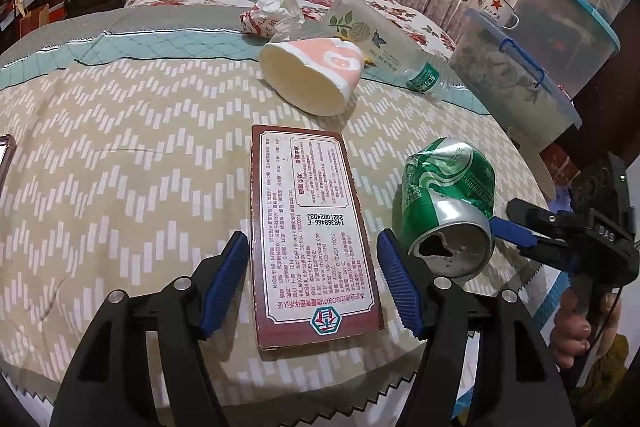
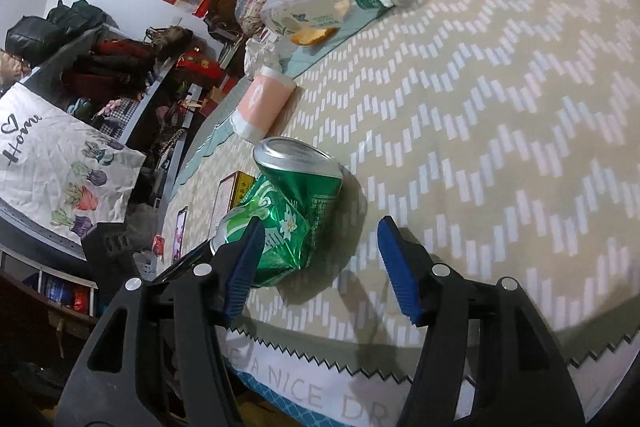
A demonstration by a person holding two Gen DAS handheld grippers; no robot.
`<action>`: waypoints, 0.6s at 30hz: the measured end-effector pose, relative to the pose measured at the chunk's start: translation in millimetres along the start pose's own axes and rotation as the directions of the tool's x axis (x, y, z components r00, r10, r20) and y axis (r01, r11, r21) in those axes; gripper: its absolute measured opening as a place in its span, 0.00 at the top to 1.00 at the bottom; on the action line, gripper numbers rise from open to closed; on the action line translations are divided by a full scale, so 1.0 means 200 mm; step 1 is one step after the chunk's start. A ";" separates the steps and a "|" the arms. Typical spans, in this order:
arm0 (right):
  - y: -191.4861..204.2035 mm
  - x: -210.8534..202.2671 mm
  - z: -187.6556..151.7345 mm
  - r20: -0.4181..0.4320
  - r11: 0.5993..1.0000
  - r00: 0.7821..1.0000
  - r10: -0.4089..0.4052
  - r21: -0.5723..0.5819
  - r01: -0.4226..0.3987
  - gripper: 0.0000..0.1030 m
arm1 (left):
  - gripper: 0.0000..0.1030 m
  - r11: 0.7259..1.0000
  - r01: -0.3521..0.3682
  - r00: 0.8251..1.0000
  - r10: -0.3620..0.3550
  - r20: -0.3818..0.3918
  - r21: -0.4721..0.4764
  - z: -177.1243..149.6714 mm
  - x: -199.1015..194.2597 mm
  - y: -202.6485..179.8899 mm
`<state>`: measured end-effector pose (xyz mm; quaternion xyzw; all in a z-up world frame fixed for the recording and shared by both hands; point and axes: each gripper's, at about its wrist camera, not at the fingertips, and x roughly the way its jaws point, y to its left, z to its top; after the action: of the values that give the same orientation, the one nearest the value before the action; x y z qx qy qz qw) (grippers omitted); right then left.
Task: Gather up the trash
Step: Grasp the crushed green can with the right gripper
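My left hand-held gripper (image 1: 312, 269) is spread wide, released, with the flat brown box (image 1: 310, 223) lying label-up between its blue pads (image 1: 226, 267); neither pad touches it. Just to the right of the box sits the crushed green can (image 1: 448, 203), on its side with its opened top toward me. My right hand-held gripper (image 2: 318, 267) is also released: its left pad is against the can (image 2: 288, 219), the right pad stands well apart over bare bedspread (image 2: 480, 107).

Farther up the bed, a pink paper cup (image 1: 316, 75) lies tipped over, mouth facing me, beyond the box. Behind it are a crumpled wrapper (image 1: 272, 17) and an uncapped clear plastic bottle (image 1: 384, 43) with a green neck label, lying flat. Stacked storage bins (image 1: 560, 39) crowd the right edge of the bed, close to the bottle. From the right wrist view, a phone (image 2: 179, 233) lies beyond the box (image 2: 232, 199), near the far edge.
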<state>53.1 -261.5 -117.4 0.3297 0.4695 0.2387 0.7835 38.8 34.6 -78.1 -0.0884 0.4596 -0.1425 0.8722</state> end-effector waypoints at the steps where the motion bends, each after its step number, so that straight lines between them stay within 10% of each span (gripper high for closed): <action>1: 0.00 0.02 0.00 -0.008 1.000 1.000 0.006 0.002 -0.006 0.41 | 0.38 1.000 -0.001 1.000 0.001 -0.001 0.002 0.00 0.00 0.00; 12: 0.18 0.26 0.03 -0.037 0.997 0.999 0.029 -0.074 -0.032 0.41 | 0.40 0.997 -0.051 0.999 0.050 0.012 0.056 0.00 0.04 -0.06; 18: 0.11 0.30 0.05 -0.059 0.998 0.996 0.068 0.006 -0.068 0.73 | 0.43 0.998 -0.045 0.999 0.044 0.023 0.052 -0.01 0.02 -0.04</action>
<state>87.1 -207.8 -132.5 0.3398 0.4815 0.2739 0.7601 39.0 26.0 -80.4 -0.0569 0.4482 -0.1340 0.8820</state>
